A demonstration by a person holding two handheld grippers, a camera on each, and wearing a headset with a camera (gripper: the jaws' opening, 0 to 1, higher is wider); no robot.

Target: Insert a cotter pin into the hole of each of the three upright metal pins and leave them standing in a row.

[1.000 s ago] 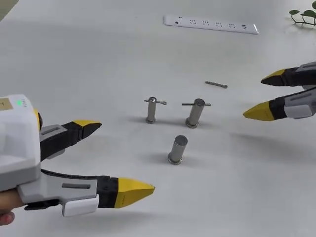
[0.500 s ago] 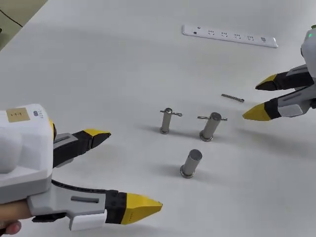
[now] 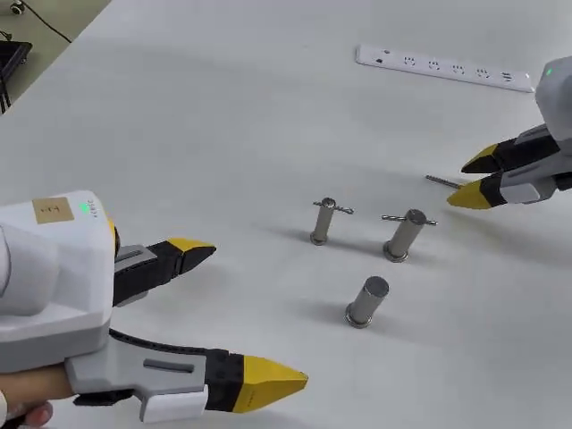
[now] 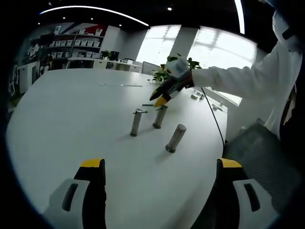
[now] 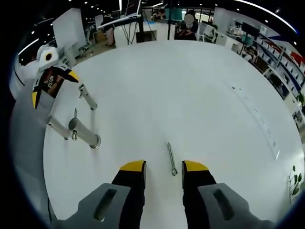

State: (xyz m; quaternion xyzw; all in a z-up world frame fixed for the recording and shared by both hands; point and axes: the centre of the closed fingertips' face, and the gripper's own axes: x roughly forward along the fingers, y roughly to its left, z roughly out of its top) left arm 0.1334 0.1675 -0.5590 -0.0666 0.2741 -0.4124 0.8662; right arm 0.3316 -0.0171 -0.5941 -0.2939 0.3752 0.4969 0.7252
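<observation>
Cotter pin (image 5: 170, 158) now lies between the narrowly open jaws of your just-arrived right hand-held gripper (image 5: 164, 168); grasp it.

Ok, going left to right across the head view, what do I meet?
left gripper → pin with cotter → bare pin → second pin with cotter → right gripper

Dull metal pins (image 3: 366, 301) on smooth matt tabletop (image 3: 223, 134).
</observation>
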